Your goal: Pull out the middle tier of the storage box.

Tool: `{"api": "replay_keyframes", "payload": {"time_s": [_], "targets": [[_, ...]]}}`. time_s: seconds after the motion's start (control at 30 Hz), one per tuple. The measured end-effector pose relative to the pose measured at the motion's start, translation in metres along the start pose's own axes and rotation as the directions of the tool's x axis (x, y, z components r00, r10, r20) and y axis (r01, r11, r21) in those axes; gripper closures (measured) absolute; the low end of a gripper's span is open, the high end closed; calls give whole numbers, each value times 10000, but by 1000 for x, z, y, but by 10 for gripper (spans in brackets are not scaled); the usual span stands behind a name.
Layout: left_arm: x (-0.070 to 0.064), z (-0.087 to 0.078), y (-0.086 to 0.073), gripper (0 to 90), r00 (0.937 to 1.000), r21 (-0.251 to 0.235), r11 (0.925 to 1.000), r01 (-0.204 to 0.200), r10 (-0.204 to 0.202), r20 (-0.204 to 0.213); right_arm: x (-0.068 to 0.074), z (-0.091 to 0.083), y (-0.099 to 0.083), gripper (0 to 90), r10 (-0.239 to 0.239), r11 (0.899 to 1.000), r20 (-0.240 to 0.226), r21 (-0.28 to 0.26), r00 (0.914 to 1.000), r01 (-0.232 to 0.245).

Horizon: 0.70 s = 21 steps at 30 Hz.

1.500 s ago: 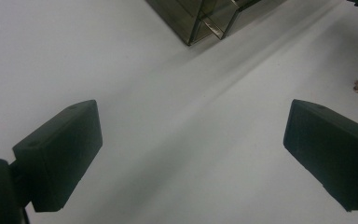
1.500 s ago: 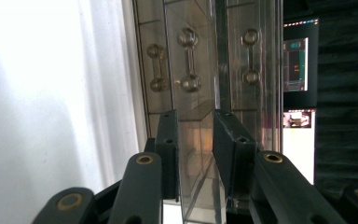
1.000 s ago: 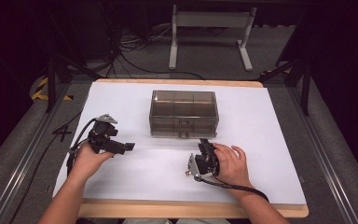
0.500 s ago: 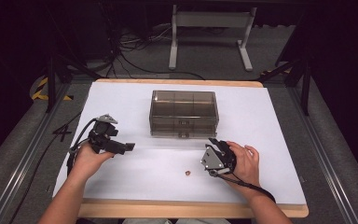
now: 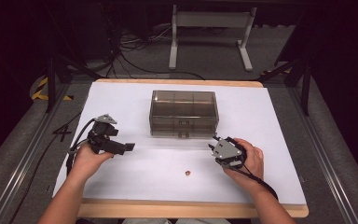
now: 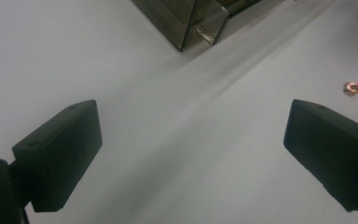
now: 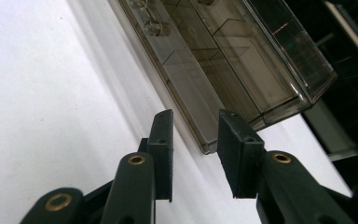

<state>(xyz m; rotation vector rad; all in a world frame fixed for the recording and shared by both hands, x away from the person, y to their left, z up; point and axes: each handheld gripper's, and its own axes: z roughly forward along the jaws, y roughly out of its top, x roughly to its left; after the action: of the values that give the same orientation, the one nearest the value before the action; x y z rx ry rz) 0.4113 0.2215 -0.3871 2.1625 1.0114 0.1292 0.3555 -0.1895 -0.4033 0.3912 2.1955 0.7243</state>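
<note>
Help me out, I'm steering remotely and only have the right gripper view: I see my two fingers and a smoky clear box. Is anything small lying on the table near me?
Observer: Yes. In the high view a small copper-coloured ring lies on the white table, between the two hands and nearer the person than the box.
Operator: Is the other gripper holding anything?
Observer: No. The left gripper view shows the left gripper with its fingers wide apart and bare table between them.
Operator: Does that view show the ring?
Observer: Yes, past its right-hand finger, apart from it.
Operator: And where is my gripper?
Observer: The right gripper is off the box's front right corner, with a gap between its fingers and nothing in it.
</note>
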Motion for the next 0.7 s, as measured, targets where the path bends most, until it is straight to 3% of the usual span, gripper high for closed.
{"api": "replay_keyframes", "payload": {"time_s": [0.13,0.23,0.3,0.37,0.4,0.43,0.5,0.53,0.6,0.67,0.7], "targets": [[-1,0,0,49,10000,18,10000,-55,55,40,-14,-3,-6,655,996,9944,-742,-292,9923,-1020],[-2,1,1,49,9999,23,9999,-120,120,99,-24,-3,-13,627,1766,9821,-1527,-381,9724,-1844],[-3,2,1,49,9998,19,9999,-143,143,117,-26,-3,-14,627,1893,9796,-1620,-362,9685,-1975],[-4,2,1,49,9998,53,9998,-178,177,110,-30,-3,-17,631,2139,9741,-1889,-332,9584,-2239],[-4,3,1,49,9997,63,9998,-206,205,119,-34,-4,-19,635,2390,9674,-2112,-324,9478,-2511],[-4,3,1,49,9997,89,9998,-198,197,128,-34,-4,-19,635,2390,9674,-2112,-324,9478,-2511],[-4,3,1,49,9998,71,9998,-179,178,101,-38,-6,-19,648,2599,9619,-2323,-232,9373,-2725],[-4,3,1,49,9998,71,9998,-179,178,101,-38,-6,-19,648,2599,9619,-2323,-232,9373,-2725],[-3,2,1,49,9998,39,9998,-180,180,62,-44,-8,-19,663,2795,9541,-2613,-321,9239,-2977],[-4,2,1,49,9998,72,9998,-166,165,84,-46,-9,-19,668,2786,9534,-2722,-369,9210,-2993],[-4,2,1,49,9998,81,9998,-163,163,84,-50,-10,-17,669,2884,9495,-2847,-385,9142,-3115]]}}
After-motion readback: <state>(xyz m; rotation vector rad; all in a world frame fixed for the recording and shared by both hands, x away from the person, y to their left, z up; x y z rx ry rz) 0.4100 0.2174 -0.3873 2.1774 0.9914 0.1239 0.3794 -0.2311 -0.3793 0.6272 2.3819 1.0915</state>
